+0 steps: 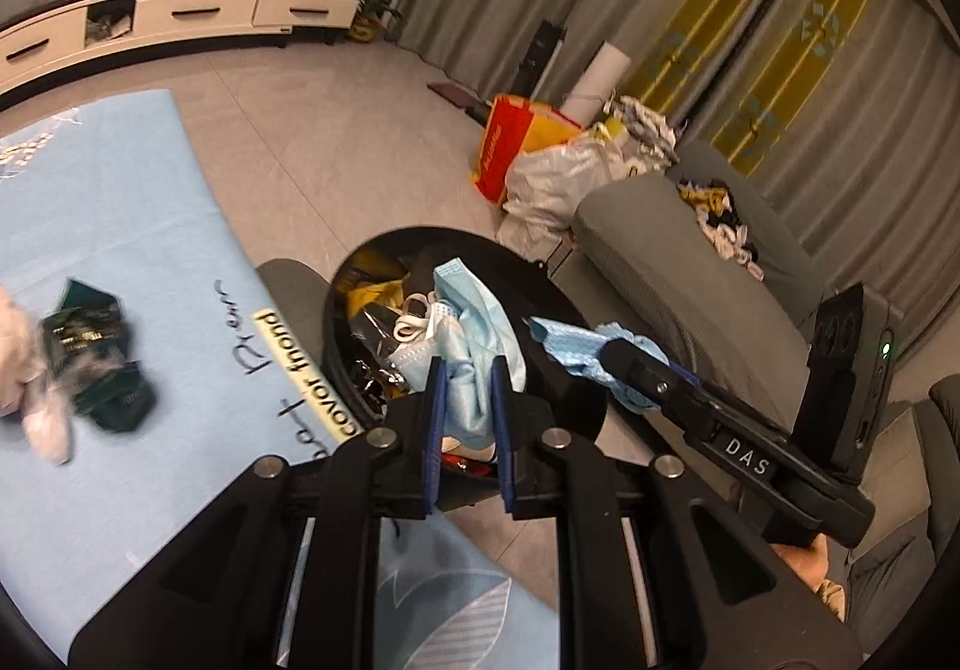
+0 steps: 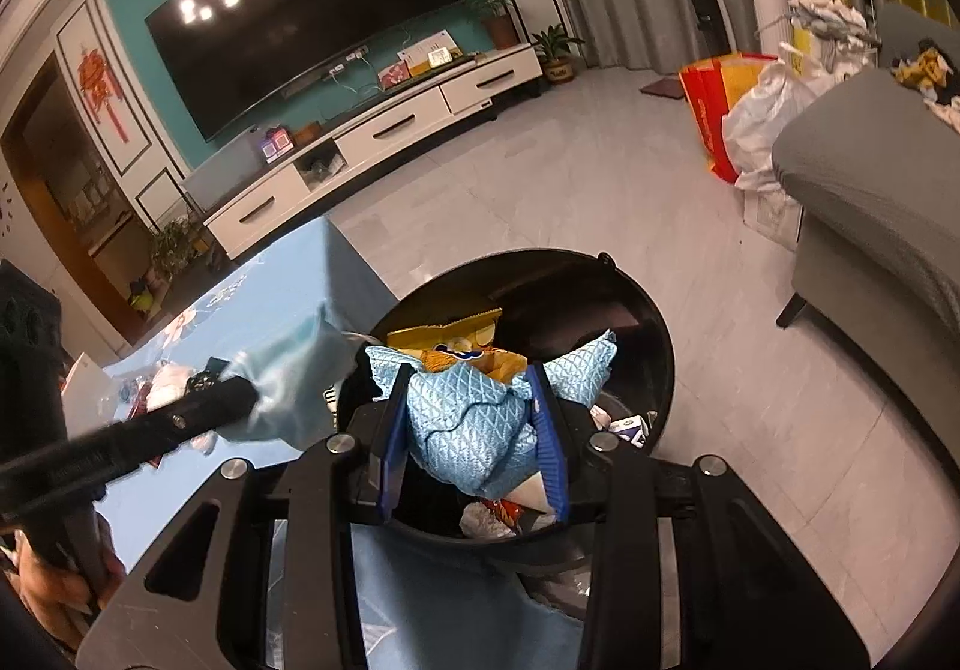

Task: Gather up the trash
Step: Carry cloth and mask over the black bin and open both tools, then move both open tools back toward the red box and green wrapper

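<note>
My left gripper (image 1: 468, 370) is shut on a crumpled light blue face mask (image 1: 474, 322) and holds it over the black round trash bin (image 1: 336, 310). My right gripper (image 2: 471, 376) is shut on a light blue textured cloth (image 2: 465, 424) above the same bin (image 2: 654, 346). The right gripper also shows in the left wrist view (image 1: 612, 355), with the cloth (image 1: 570, 343) in it. The left gripper shows in the right wrist view (image 2: 240, 394), with the mask (image 2: 294, 364). The bin holds a yellow snack bag (image 2: 450, 337) and other litter.
A table with a light blue cloth (image 1: 138, 226) stands left of the bin, with dark wrappers (image 1: 96, 352) and white tissue (image 1: 24, 370) on it. A grey sofa (image 1: 678, 274) is at the right. Bags (image 1: 540, 153) sit on the floor beyond. A TV cabinet (image 2: 384, 129) lines the far wall.
</note>
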`<control>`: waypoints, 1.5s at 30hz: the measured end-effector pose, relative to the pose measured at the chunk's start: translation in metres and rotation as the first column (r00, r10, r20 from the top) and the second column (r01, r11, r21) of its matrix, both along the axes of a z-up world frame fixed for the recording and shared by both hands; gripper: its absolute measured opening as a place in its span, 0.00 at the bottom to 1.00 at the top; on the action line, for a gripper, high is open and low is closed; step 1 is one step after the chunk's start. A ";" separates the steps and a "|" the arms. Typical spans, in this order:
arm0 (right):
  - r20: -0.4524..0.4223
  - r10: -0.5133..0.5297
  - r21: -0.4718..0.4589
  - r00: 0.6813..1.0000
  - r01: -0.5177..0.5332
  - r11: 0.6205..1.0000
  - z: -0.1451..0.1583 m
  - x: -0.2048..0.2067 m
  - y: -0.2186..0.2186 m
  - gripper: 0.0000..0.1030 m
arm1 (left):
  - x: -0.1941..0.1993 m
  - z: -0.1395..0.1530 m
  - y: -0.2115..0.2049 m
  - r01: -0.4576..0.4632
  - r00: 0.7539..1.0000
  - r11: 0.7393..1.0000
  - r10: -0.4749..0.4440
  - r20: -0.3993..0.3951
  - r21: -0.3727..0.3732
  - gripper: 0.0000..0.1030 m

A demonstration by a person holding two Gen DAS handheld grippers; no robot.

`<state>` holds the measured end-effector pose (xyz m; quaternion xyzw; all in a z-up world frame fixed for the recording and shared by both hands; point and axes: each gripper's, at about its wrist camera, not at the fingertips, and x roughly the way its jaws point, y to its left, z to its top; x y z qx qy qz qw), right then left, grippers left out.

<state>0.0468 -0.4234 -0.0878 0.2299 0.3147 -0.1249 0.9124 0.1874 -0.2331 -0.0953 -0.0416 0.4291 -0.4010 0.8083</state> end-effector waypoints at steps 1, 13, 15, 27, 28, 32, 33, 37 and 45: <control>-0.009 -0.001 0.008 1.000 0.001 1.000 -0.004 0.004 -0.003 0.36 | 0.002 -0.004 -0.005 0.006 1.000 1.000 -0.006 -0.001 0.014 0.15; -0.055 -0.017 0.074 0.998 0.021 0.997 -0.031 0.021 -0.024 0.58 | 0.016 -0.023 -0.026 -0.002 1.000 0.997 0.003 -0.012 0.076 0.53; -0.054 -0.023 0.067 0.998 0.027 0.997 -0.027 0.017 -0.024 0.59 | 0.014 -0.022 -0.025 -0.009 1.000 0.996 0.009 -0.008 0.085 0.58; -0.068 -0.024 0.078 0.997 0.029 0.997 -0.012 -0.027 0.005 0.81 | -0.029 -0.013 0.032 -0.061 0.998 0.988 0.064 -0.016 0.142 0.97; -0.079 -0.013 0.077 0.997 0.019 0.997 -0.013 -0.030 0.011 0.81 | -0.033 -0.013 0.038 -0.069 0.997 0.987 0.073 -0.017 0.146 0.97; -0.112 0.063 0.095 0.992 -0.053 0.994 -0.016 -0.036 0.036 0.81 | -0.054 -0.017 0.080 -0.146 0.989 0.973 0.150 -0.010 0.181 0.97; -0.122 0.092 0.103 0.988 -0.079 0.992 -0.018 -0.036 0.045 0.81 | -0.058 -0.019 0.091 -0.168 0.985 0.968 0.173 -0.012 0.188 0.97; -0.174 0.169 0.090 0.970 -0.156 0.984 -0.020 -0.032 0.083 0.81 | -0.073 -0.026 0.138 -0.264 0.962 0.934 0.274 -0.009 0.241 0.97; -0.246 0.274 0.035 0.930 -0.274 0.961 -0.015 -0.011 0.149 0.84 | -0.087 -0.024 0.219 -0.418 0.900 0.863 0.436 -0.001 0.283 0.97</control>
